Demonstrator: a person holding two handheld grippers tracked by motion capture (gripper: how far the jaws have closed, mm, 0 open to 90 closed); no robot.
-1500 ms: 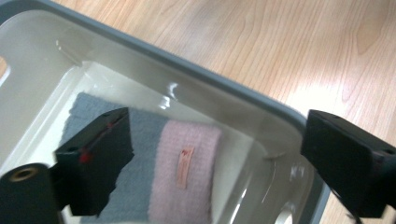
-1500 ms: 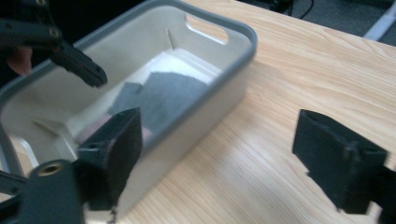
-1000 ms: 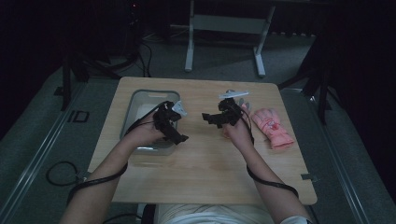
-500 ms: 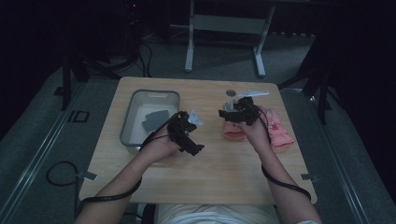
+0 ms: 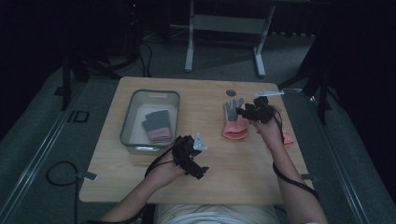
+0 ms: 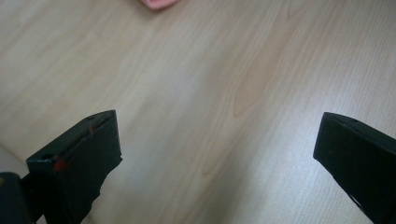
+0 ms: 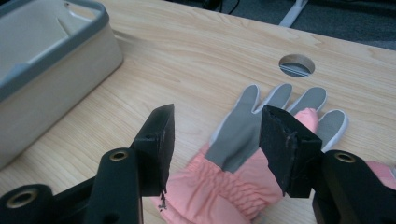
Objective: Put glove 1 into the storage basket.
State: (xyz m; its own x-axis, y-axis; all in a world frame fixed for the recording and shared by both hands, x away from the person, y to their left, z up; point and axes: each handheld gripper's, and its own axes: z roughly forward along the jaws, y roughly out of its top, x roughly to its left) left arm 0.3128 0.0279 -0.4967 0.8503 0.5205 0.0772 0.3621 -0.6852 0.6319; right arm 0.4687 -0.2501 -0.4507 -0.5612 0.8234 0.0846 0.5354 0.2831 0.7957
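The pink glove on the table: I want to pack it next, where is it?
In the high view the pink glove lies right of the grey bin, just below the round table hole, under the right gripper.

A grey plastic bin (image 5: 150, 95) sits on the left half of the wooden surface (image 5: 243, 168), with a folded grey-and-pink glove (image 5: 156, 126) lying inside. A round cable hole (image 5: 230, 92) is cut near the far edge. Beyond stands a metal frame (image 5: 224, 23).

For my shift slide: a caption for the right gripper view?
Right gripper fingers, just closing, straddle a pink-and-grey glove lying on the wooden table.
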